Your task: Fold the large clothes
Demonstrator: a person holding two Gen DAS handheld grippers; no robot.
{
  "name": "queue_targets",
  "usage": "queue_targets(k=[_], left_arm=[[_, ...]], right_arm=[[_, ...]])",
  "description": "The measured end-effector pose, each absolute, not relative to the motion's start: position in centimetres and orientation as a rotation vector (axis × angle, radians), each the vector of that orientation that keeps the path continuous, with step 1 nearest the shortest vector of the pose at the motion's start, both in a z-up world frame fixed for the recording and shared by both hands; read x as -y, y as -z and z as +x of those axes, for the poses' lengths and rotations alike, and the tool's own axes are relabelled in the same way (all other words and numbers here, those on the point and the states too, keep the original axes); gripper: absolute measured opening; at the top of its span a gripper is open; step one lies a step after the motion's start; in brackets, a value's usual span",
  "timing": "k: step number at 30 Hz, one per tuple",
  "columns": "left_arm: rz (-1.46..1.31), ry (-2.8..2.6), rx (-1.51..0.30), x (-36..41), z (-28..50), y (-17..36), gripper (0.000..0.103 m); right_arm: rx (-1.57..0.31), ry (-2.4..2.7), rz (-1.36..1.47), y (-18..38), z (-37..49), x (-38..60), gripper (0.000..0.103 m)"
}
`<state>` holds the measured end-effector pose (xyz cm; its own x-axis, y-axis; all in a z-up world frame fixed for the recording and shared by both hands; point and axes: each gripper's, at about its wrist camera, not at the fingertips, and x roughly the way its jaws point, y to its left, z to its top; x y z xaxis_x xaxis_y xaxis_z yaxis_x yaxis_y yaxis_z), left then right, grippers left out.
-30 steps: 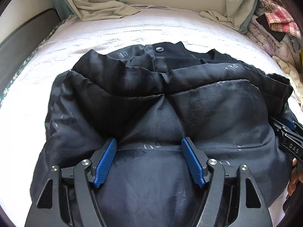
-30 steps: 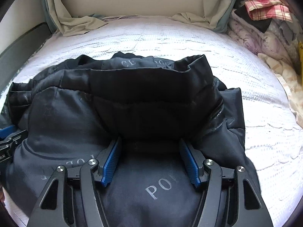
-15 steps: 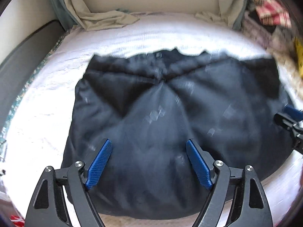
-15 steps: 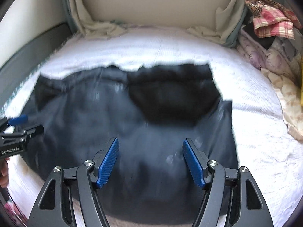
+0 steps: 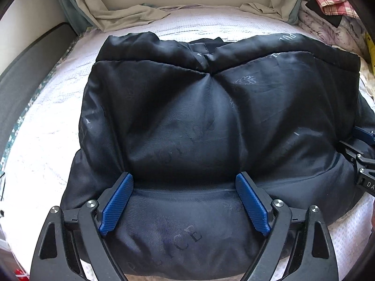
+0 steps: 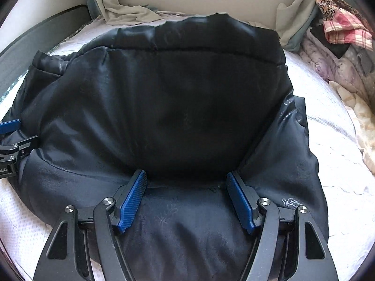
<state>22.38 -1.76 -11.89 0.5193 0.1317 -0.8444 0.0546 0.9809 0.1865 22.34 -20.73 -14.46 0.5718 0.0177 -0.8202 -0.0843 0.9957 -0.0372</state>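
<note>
In the left wrist view, the dark padded jacket (image 5: 199,121) lies folded over on the white bed (image 5: 42,145), filling the middle of the frame with its lining showing and printed letters faint near the bottom. The left gripper (image 5: 185,201) hangs over the near fold with its jaws opening; the puffy roll sits between the blue pads (image 5: 116,207), but they look to stand off it rather than pinch. To let go well here, I would spread fully and lift straight off, so the slippery lining is not dragged and the fold does not spring back. At the right edge of the frame the other tool pokes in beside the jacket's side. In the right wrist view, the same jacket (image 6: 168,107) bulges up in the centre, its far edge standing high near the top of the frame. The right gripper (image 6: 186,199) stands spread across the near hem, cloth between the fingers and under them, no clamp that I can see. A pile of mixed clothes (image 6: 342,30) sits at the upper right, a beige sheet (image 6: 126,11) at the upper left, both well clear of the jacket.
</note>
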Motion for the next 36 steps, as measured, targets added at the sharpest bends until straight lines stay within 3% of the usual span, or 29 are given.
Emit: queue_targets(k=[10, 20, 25, 27, 36], left_arm=[[0.159, -0.033, -1.056, 1.3, 22.9, 9.9, 0.093], [0.0, -0.052, -1.01, -2.4, 24.4, 6.2, 0.092], [-0.09, -0.103, -1.011, -4.6, 25.4, 5.8, 0.092], [-0.103, -0.118, -1.009, -5.2, 25.8, 5.6, 0.092], [-0.201, -0.203, -1.019, -8.6, 27.4, 7.2, 0.091]], right_arm=[[-0.993, -0.097, 0.032, 10.9, 23.2, 21.7, 0.069], [-0.817, -0.053, 0.119, 6.2, 26.6, 24.4, 0.068], [-0.884, 0.018, 0.154, 8.3, 30.5, 27.4, 0.043], [-0.951, 0.042, 0.168, 10.0, 31.6, 28.0, 0.038], [-1.012, 0.084, 0.148, 13.4, 31.9, 27.9, 0.036]])
